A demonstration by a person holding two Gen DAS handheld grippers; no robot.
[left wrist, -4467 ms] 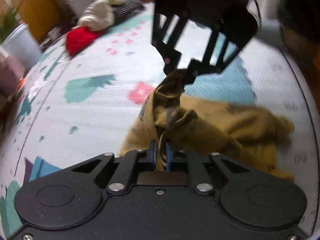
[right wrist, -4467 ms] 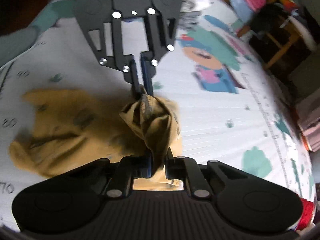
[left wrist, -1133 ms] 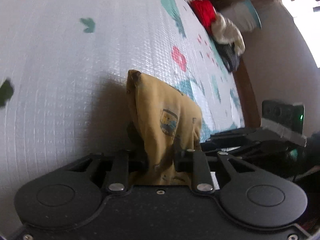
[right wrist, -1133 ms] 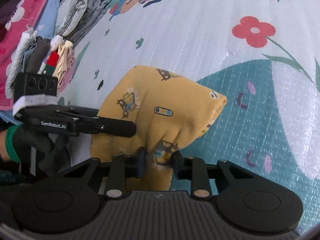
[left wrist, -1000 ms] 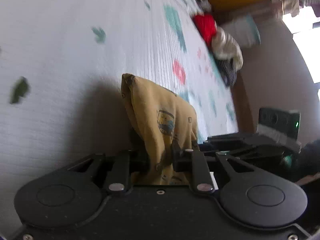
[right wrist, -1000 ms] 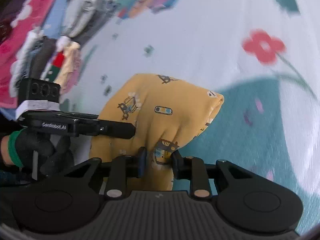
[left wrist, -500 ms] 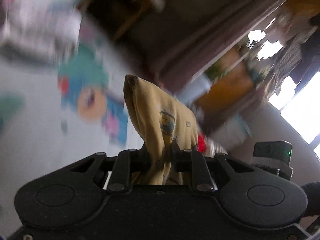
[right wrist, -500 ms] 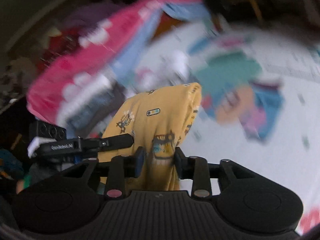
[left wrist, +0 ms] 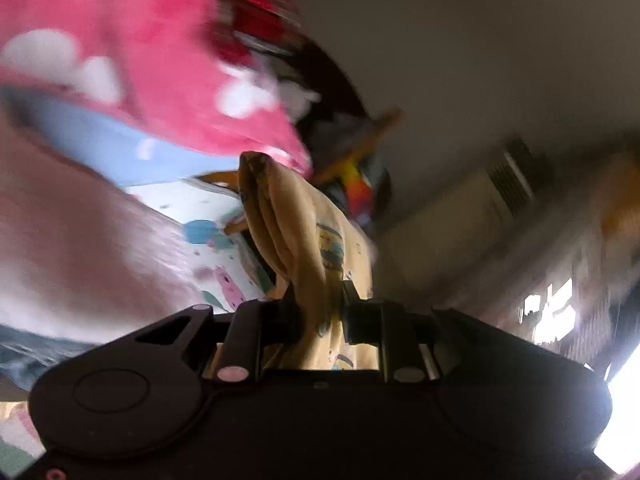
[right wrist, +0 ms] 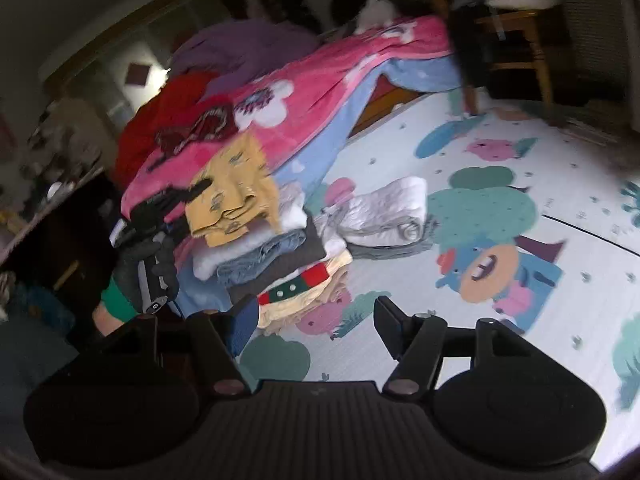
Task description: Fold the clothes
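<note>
The folded yellow garment with small vehicle prints sticks up between the fingers of my left gripper, which is shut on it. In the right wrist view the same yellow garment is over the top of a stack of folded clothes. The left gripper grips it from the left, held by a gloved hand. Whether the garment rests on the stack I cannot tell. My right gripper hangs above the mat, its jaws opening with nothing between them.
A pink blanket with white flowers drapes over a bed behind the stack. Folded white and grey garments lie on the cartoon play mat to the right of the stack. A wooden chair stands at the back right.
Both grippers rose from the mat with the yellow garment. The right gripper let go and its jaws spread. The left gripper swung the garment over to the stack by the pink blanket.
</note>
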